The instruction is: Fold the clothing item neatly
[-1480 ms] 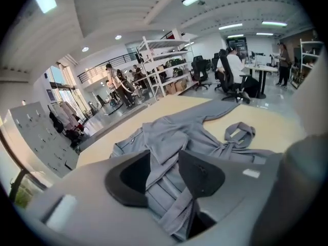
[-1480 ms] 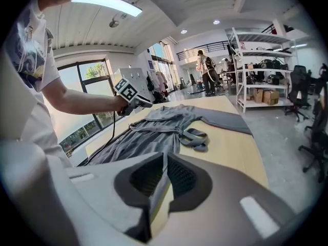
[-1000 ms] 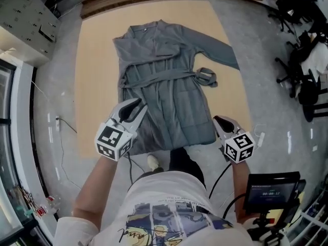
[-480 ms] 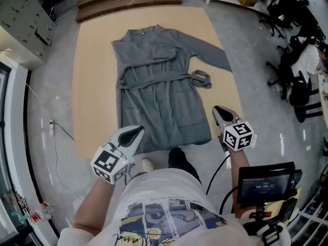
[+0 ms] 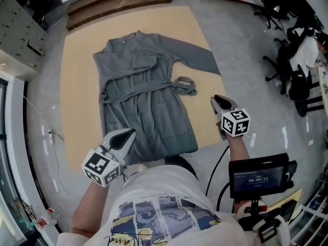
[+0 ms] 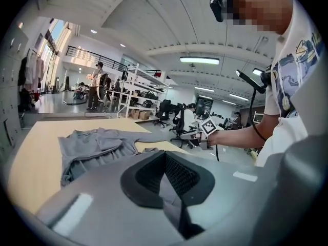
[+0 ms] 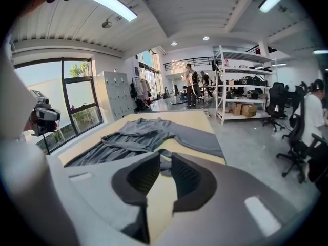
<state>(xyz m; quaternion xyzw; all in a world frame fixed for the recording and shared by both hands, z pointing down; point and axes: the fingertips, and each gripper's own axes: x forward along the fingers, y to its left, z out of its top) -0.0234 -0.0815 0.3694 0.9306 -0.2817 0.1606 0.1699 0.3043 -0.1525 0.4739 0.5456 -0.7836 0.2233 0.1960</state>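
Note:
A grey robe (image 5: 146,104) lies spread flat on a tan mat (image 5: 77,60) on the floor, collar far from me. One sleeve (image 5: 197,55) stretches out to the right, and the belt's end (image 5: 184,84) lies bunched at its right side. My left gripper (image 5: 125,135) is above the hem's near left corner, shut with nothing in it (image 6: 165,155). My right gripper (image 5: 218,101) is off the robe's right edge, over the mat. Its jaws (image 7: 165,158) have just been opening to a narrow gap, with nothing between them. The robe (image 7: 138,132) lies ahead of it.
Wooden steps (image 5: 118,1) border the mat's far end. Office chairs (image 5: 292,60) and shelving stand on the right. A cable (image 5: 51,132) runs over the floor on the left. A small screen (image 5: 259,177) sits by my right forearm.
The left gripper has drawn back from the robe's lower left part to its hem. The right gripper has swung forward and rightward, away from the hem's right corner.

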